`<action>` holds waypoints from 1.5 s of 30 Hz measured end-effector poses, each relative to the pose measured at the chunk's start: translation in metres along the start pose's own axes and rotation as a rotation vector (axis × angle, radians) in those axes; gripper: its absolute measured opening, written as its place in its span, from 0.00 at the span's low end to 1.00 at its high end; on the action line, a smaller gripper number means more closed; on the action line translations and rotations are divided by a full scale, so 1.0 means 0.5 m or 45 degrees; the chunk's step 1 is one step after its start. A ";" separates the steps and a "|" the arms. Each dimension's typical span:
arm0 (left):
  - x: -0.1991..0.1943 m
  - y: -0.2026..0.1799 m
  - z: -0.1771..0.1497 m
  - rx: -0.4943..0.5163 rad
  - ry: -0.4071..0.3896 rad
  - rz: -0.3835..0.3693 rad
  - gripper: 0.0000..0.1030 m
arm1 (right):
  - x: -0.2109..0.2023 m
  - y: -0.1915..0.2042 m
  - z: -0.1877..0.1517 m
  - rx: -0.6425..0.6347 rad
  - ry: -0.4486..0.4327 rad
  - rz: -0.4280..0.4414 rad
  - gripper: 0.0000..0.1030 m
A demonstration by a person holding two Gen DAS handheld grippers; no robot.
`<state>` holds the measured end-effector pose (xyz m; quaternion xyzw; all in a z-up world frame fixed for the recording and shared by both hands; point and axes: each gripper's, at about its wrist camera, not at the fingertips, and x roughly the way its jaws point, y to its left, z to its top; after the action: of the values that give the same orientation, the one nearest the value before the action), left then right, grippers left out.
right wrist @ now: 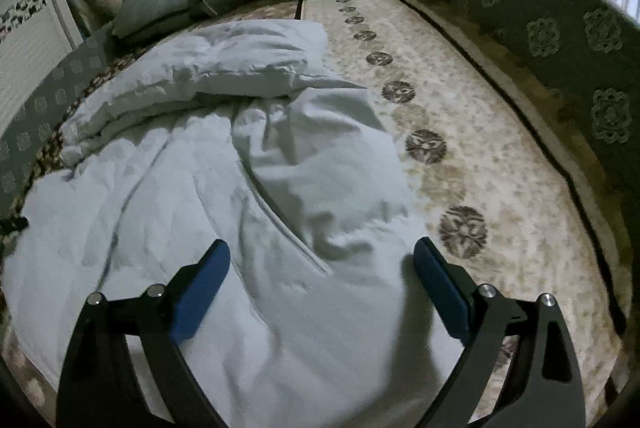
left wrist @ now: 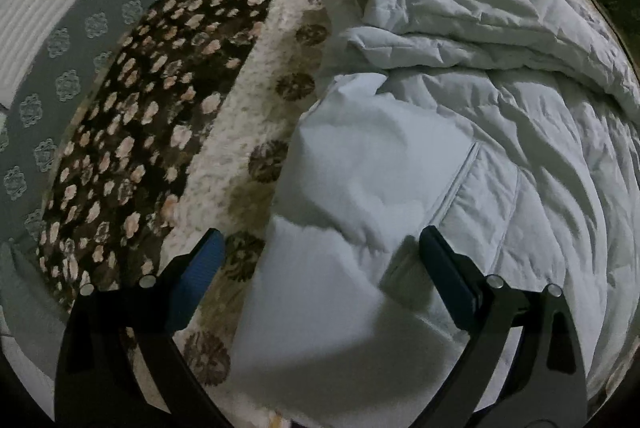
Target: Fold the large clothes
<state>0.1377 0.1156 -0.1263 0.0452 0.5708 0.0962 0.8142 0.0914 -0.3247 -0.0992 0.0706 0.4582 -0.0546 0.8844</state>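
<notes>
White garment (left wrist: 400, 155) near edge blurred, cropped.

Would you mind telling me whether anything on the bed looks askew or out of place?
The white padded garment lies rumpled, its far end bunched into a thick roll rather than spread flat. Both claws, left and right, hang open above it, gripping nothing.

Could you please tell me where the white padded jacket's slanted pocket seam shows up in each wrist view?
Left wrist view: the pocket seam runs diagonally right of centre on the white padded jacket, above the open left gripper.
Right wrist view: the pocket seam slants through the centre, just above the open right gripper.
Shared landmark: the row of dark rosettes on the cream bedcover.
</notes>
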 end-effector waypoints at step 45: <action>-0.026 0.022 -0.056 0.033 -0.146 -0.009 0.97 | -0.046 -0.066 -0.131 -0.011 -0.097 0.154 0.98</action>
<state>0.1061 0.1225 -0.1219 0.0592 0.5244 0.0832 0.8453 0.0204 -0.3451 -0.1202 0.0921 0.4195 -0.0016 0.9031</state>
